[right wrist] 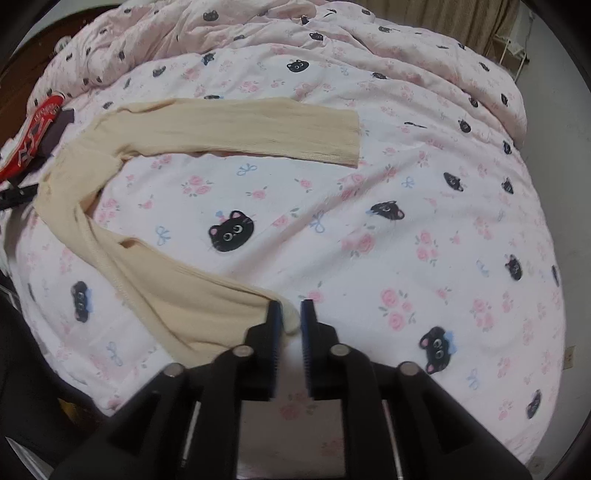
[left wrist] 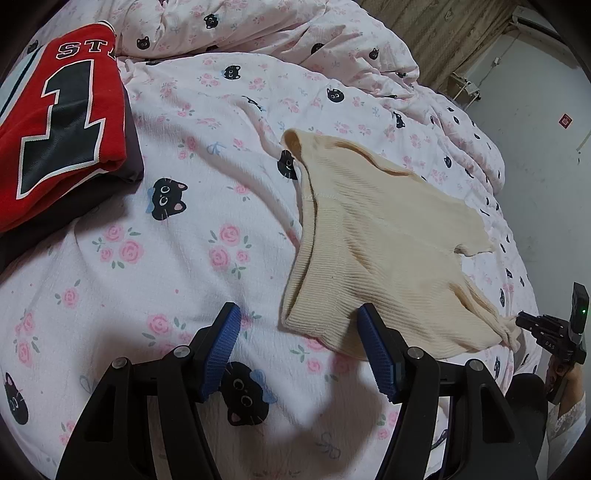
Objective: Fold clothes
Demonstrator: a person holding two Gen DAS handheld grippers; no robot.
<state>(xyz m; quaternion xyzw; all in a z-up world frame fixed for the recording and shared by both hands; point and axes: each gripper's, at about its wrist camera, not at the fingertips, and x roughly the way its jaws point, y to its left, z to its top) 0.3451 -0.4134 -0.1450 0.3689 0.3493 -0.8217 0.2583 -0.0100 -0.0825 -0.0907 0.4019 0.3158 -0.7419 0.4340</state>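
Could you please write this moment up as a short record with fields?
surface: bed cover with cat and rose print
garment in work: cream ribbed top, spread out, one long sleeve lying straight
left gripper: open, over the top's near corner, holding nothing
right gripper: nearly closed, pinching the top's edge
already folded: red jersey on a dark garment, apart from the top

In the left wrist view, bare pink cat-print duvet [left wrist: 155, 258] fills the centre and lower left, open for passage; a folded red jersey stack [left wrist: 62, 129] blocks the upper left, a cream ribbed knit top [left wrist: 369, 236] the right, rumpled bedding [left wrist: 295, 33] the top
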